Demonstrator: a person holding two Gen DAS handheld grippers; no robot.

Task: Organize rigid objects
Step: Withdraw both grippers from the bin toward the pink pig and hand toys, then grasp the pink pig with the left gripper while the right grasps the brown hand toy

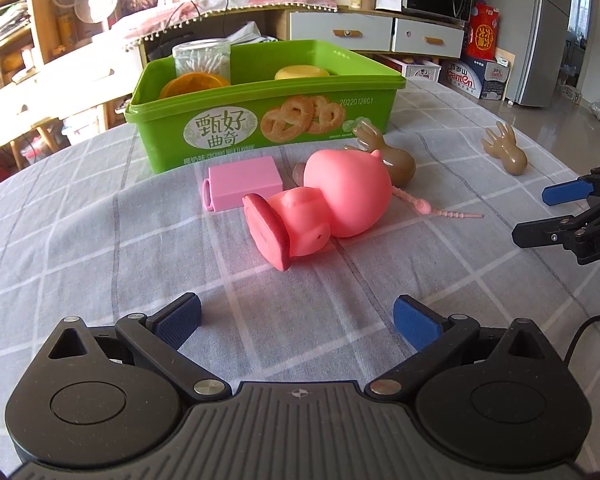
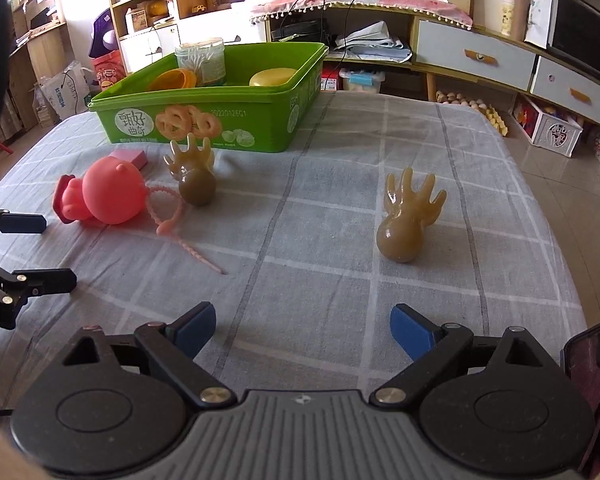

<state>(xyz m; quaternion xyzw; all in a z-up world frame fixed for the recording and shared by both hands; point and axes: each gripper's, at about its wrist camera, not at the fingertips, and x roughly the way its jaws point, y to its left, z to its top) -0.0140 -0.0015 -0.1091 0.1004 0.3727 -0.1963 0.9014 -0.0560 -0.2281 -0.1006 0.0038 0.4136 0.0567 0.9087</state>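
Currently both tools hover over a grey checked tablecloth (image 2: pixel 320 240), jaws spread wide with nothing between them: the left gripper (image 1: pixel 298 318) faces the toys, and the right gripper (image 2: pixel 302 326) faces bare cloth.

Left to right in the left wrist view: a green rectangular plastic biscuit box (image 1: pixel 260 120) stands at the back, holding a clear cylinder of cotton swabs (image 1: pixel 202 60), an orange round piece (image 1: pixel 190 84) and a yellow round lid-like piece (image 1: pixel 302 73). Just before the box lies a small pink rectangular block (image 1: pixel 242 182). Beside it a pink rubber pig toy (image 1: pixel 328 204) lies on its side, its beaded pink cord (image 1: pixel 432 208) trailing right. Behind the pig, partly hidden by it, is a brown translucent antler-shaped toy (image 1: pixel 384 156). A second brown antler-shaped toy (image 1: pixel 504 150) lies well apart to the right.

Box markings: Chinese characters, "COCONUT MILK FLAVOUR", "20220126C1", and pictured biscuits. A carton on the floor (image 1: pixel 466 76) appears to read "Ganten".

The pink block is mostly hidden behind the pig in the right wrist view. A dark object (image 2: pixel 592 384) at that view's right edge is cut off and cannot be identified.
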